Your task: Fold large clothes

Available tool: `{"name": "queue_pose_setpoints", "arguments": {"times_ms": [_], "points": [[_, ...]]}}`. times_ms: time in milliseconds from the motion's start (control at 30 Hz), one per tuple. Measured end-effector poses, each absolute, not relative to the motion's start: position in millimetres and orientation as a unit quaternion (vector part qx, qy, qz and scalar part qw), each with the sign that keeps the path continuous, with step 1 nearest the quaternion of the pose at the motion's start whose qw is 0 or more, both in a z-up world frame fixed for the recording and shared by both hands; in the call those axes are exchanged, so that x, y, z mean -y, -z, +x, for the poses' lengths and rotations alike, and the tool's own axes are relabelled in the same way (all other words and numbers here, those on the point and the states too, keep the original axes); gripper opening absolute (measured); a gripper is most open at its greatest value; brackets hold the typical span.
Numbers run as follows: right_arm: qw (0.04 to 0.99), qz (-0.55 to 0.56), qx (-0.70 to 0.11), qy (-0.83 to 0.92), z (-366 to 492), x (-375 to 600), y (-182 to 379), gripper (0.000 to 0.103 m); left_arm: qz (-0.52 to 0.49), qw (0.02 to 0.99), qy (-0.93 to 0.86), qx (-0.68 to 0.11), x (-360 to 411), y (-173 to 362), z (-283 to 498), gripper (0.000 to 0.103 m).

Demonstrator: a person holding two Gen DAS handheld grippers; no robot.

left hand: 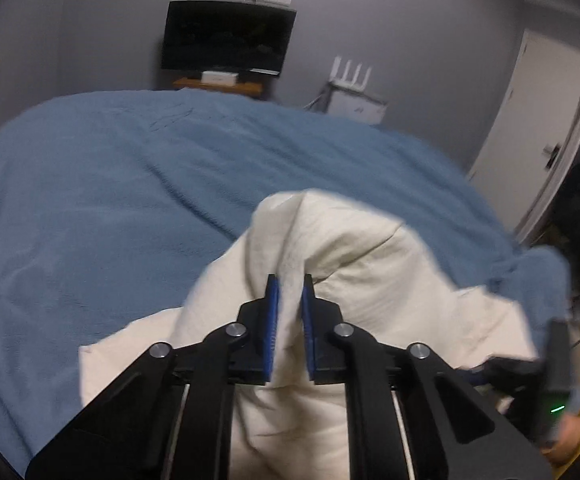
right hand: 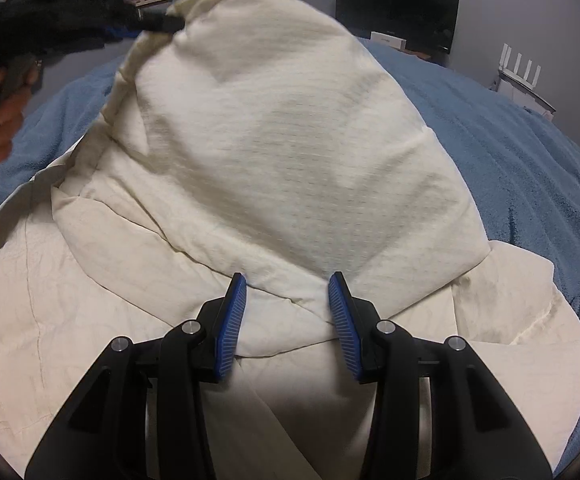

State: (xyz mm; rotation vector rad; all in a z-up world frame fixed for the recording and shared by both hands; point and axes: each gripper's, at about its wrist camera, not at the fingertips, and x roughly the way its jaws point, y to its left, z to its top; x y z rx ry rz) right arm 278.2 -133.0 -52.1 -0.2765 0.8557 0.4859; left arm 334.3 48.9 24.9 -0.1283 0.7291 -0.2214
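Note:
A large cream-white garment (right hand: 273,152) lies on a bed with a blue blanket (left hand: 101,184). My left gripper (left hand: 289,284) is shut on a fold of the garment (left hand: 354,264) and holds it lifted above the bed; it also shows in the right wrist view (right hand: 165,22) at the top left, pinching the raised top of the cloth. My right gripper (right hand: 287,280) is open, its blue pads either side of a fold at the base of the lifted part, not closed on it. In the left wrist view the right gripper's body (left hand: 546,368) shows at the lower right.
The blue blanket (right hand: 522,168) covers the bed all around the garment. Behind the bed stand a dark monitor (left hand: 227,36) on a wooden shelf, a white router (left hand: 350,70) and a white door (left hand: 530,128) at the right.

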Motion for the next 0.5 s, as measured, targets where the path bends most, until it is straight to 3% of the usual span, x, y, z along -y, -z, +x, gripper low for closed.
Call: {"name": "queue_pose_setpoints", "arguments": {"times_ms": [233,500], "points": [[0.869,-0.14,-0.414,-0.233,293,133,52,0.04,-0.011,0.906,0.079,-0.417,-55,27,357,0.01],[0.866,-0.144,-0.416,-0.238,294,133,57,0.04,-0.069,0.89,0.085,-0.444,-80,59,373,0.014]]}}
